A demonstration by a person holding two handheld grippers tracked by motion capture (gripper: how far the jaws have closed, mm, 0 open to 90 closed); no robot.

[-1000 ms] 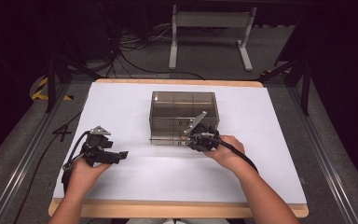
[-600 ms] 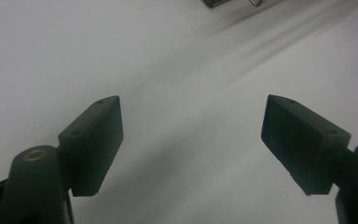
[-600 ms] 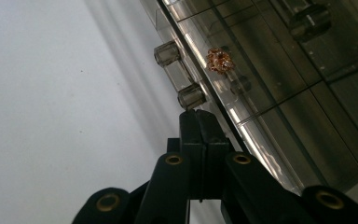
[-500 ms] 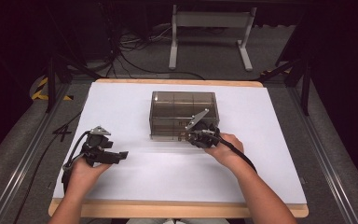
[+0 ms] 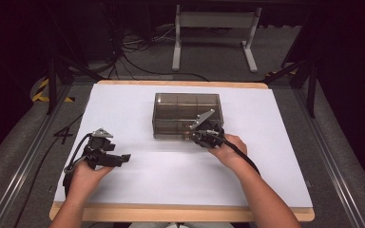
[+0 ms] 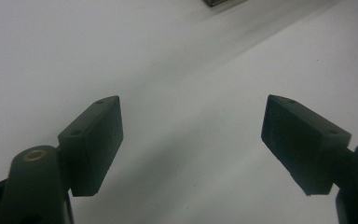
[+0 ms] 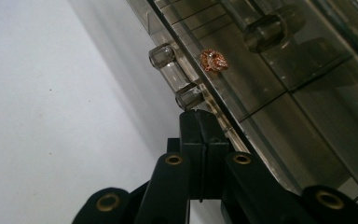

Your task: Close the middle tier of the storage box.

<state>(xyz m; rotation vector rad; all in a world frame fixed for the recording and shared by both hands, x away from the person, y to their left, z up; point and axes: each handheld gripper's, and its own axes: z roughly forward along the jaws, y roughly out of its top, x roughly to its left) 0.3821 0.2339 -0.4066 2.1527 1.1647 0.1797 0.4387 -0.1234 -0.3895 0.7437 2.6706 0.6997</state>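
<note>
No readable text, label or number appears anywhere.

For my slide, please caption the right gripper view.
Closed right gripper beside the clear handle of a smoky plastic drawer box.

Right tongs point(image 5: 196, 136) shifted slightly toward the left of the frame along the front face of the smoky clear drawer box point(image 5: 186, 114) over the last second; right hand point(image 5: 227, 148) moved with them. In the right gripper view, jaws pressed together just below a clear drawer handle point(image 7: 176, 77).
</note>
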